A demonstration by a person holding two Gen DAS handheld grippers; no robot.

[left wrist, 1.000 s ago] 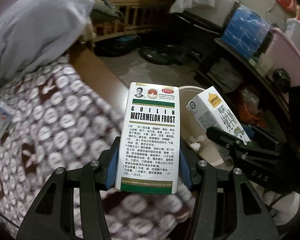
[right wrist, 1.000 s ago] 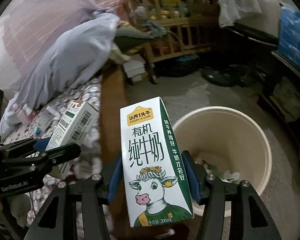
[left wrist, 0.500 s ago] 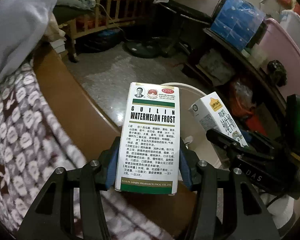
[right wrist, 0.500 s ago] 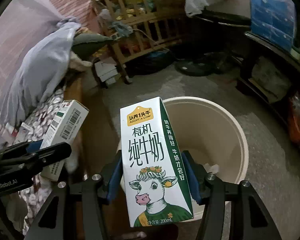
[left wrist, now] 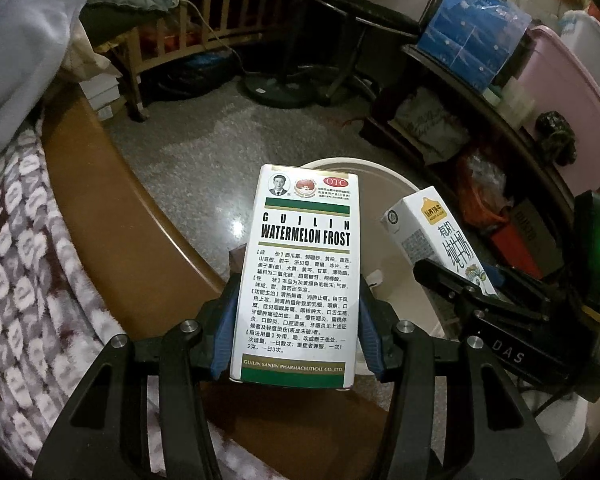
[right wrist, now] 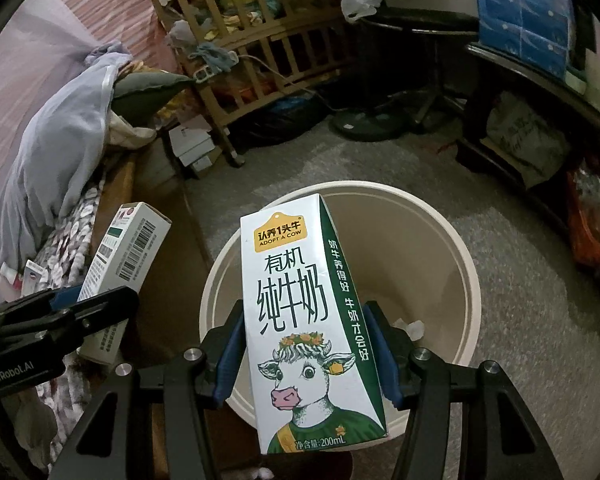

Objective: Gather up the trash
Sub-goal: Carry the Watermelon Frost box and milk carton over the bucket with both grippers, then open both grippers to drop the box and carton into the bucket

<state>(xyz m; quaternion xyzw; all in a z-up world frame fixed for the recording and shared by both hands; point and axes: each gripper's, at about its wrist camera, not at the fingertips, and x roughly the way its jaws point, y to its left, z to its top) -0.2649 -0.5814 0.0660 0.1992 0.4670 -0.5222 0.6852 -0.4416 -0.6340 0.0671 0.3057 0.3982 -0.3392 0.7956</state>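
Observation:
My left gripper (left wrist: pixel 294 328) is shut on a white and green medicine box (left wrist: pixel 300 276) marked Watermelon Frost, its blue pads pressing both sides. My right gripper (right wrist: pixel 306 356) is shut on a white and green milk carton (right wrist: pixel 304 320) with a cow drawn on it. A cream round bin (right wrist: pixel 470 280) stands on the floor just beyond and below the carton; a few scraps lie at its bottom. In the left wrist view the bin (left wrist: pixel 384 180) shows behind the medicine box, with the milk carton (left wrist: pixel 432 232) to its right. The right wrist view catches the medicine box (right wrist: pixel 126 256) at left.
A bed with a patterned brown and white blanket (left wrist: pixel 24 280) and a brown wooden edge (left wrist: pixel 112 232) lies at left. A wooden crib (right wrist: pixel 268 40), a fan base (left wrist: pixel 284 88) and a dark shelf with bags and a pink tub (left wrist: pixel 564 92) ring the grey floor.
Both grippers have swung away from the bed toward the bin, each keeping its hold. The bin now sits larger and more centred under the milk carton.

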